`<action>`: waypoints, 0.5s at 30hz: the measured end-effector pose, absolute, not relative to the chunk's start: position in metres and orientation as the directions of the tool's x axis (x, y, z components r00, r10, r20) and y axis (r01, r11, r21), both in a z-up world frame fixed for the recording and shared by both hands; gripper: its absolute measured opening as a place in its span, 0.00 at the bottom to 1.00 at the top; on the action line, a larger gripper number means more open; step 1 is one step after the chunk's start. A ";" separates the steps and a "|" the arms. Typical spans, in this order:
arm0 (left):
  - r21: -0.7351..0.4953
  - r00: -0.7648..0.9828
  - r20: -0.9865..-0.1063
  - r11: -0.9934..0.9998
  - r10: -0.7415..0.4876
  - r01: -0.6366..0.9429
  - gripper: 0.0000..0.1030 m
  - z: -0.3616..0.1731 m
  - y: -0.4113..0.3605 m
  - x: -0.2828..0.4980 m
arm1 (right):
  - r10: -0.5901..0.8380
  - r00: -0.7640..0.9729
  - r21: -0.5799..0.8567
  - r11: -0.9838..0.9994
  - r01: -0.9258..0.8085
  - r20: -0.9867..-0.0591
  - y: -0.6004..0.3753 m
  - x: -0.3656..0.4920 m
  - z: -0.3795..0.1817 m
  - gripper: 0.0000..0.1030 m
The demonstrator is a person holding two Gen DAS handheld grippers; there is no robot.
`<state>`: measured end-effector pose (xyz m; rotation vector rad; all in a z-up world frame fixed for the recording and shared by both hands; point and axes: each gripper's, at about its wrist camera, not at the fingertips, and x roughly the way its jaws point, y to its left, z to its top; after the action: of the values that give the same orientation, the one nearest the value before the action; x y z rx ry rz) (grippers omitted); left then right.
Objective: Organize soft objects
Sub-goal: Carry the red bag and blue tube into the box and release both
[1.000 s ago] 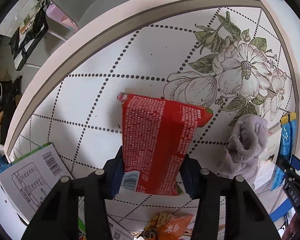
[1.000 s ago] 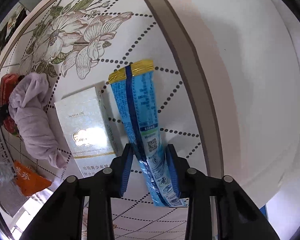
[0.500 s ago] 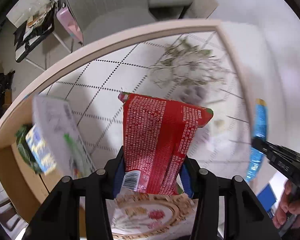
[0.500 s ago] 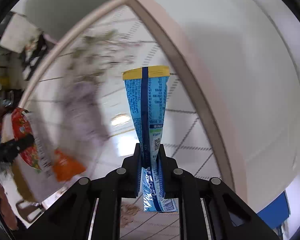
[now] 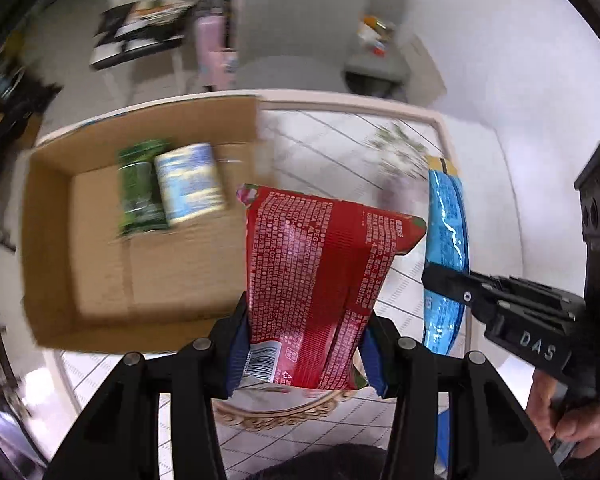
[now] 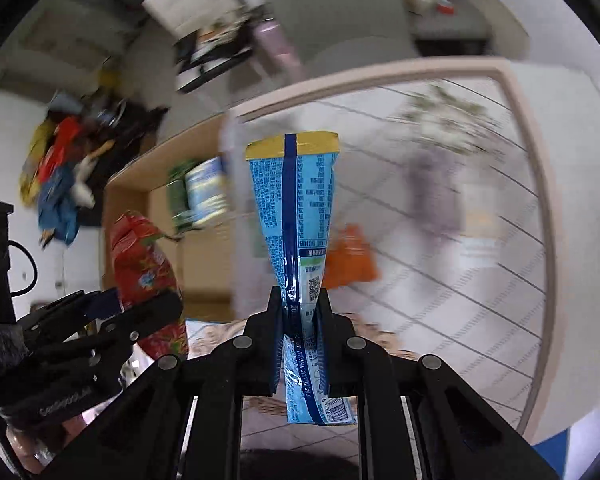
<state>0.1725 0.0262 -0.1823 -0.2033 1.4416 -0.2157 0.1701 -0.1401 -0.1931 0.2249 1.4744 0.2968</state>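
Note:
My left gripper (image 5: 302,348) is shut on a red snack packet (image 5: 320,280) and holds it in the air beside an open cardboard box (image 5: 52,264). The box holds a green packet (image 5: 138,196) and a white-blue packet (image 5: 190,188). My right gripper (image 6: 300,320) is shut on a long blue packet with a yellow end (image 6: 296,216), also lifted; it shows at the right of the left wrist view (image 5: 446,232). The red packet (image 6: 148,276) and the left gripper (image 6: 112,312) show at the left of the right wrist view.
The patterned table (image 5: 340,128) carries a blurred lilac cloth (image 6: 432,184), an orange packet (image 6: 352,260) and a white box (image 6: 476,248). A flat gold-patterned box (image 5: 276,412) lies under the left gripper. A grey chair (image 5: 320,32) stands beyond the table.
Both grippers have lifted higher and swung left with their packets. The cardboard box has come fully into the left wrist view.

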 end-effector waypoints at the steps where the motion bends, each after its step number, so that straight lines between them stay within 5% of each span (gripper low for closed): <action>1: -0.260 0.128 -0.957 0.965 -0.258 0.000 0.43 -0.181 0.043 0.173 | 0.327 0.064 0.322 0.943 -0.078 -0.943 -0.122 0.172 -0.191 0.14; 15: -0.194 0.071 -0.980 0.968 -0.185 -0.157 0.43 -0.231 0.203 0.233 | 0.165 0.012 0.162 0.978 -0.134 -0.986 0.017 0.242 -0.236 0.14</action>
<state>0.2331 0.2033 -0.2314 -0.2775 1.5061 -0.0214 0.2420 0.0172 -0.2360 0.0241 1.5415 0.2333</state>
